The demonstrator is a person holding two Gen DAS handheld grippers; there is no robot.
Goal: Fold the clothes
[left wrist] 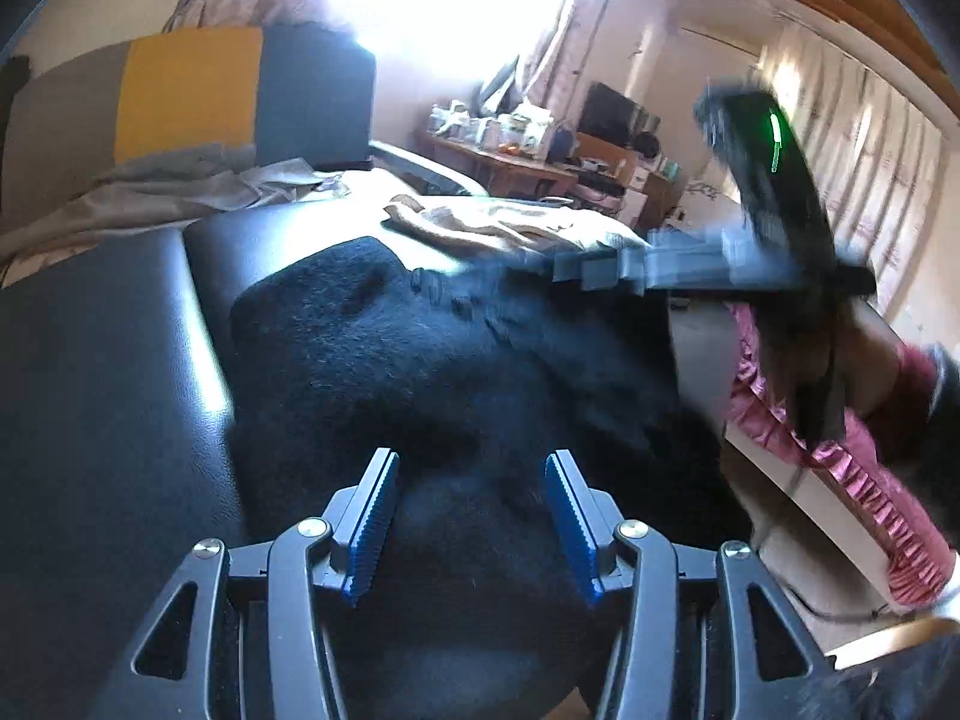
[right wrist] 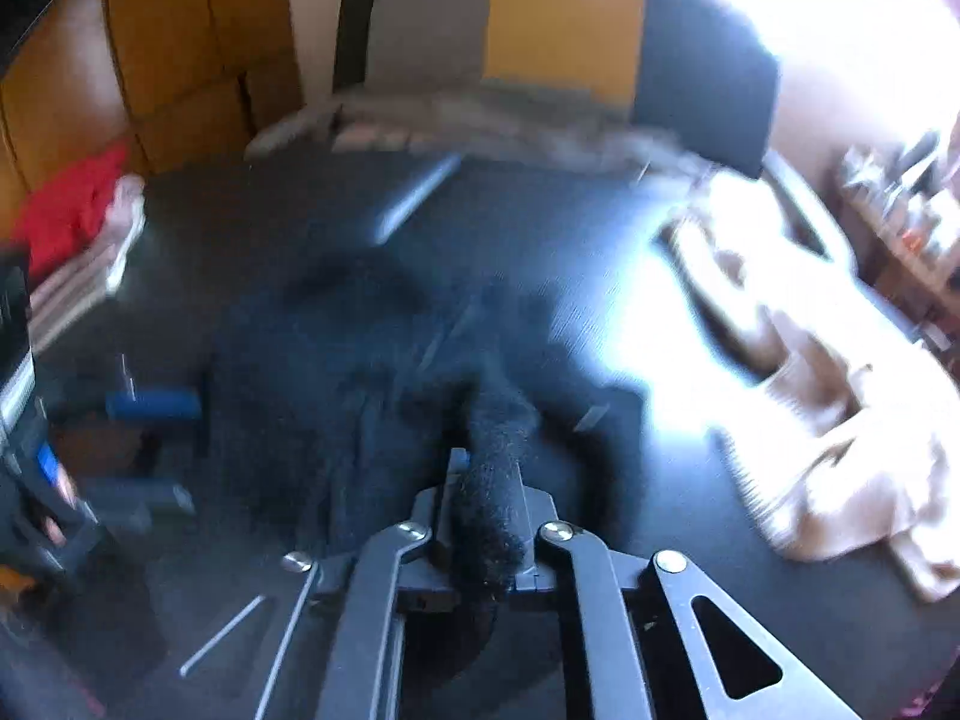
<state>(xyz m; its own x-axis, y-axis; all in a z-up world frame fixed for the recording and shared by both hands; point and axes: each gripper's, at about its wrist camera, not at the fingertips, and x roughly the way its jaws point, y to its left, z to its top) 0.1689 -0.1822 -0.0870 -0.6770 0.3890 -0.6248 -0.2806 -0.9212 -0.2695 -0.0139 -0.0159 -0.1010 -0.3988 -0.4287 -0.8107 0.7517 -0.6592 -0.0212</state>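
A black fleece garment lies spread on a black leather surface. My left gripper hovers just over its near part, open, blue pads wide apart with nothing between them. In the right wrist view, my right gripper is shut on a bunched fold of the same black garment, lifting it off the surface. The right gripper also shows blurred at the garment's far right edge in the left wrist view. The left gripper appears blurred at the left of the right wrist view.
A beige garment lies crumpled to the right on the surface. A grey, yellow and dark cushion and a grey cloth sit at the back. Red clothing lies far left. A pink sleeve holds the right gripper.
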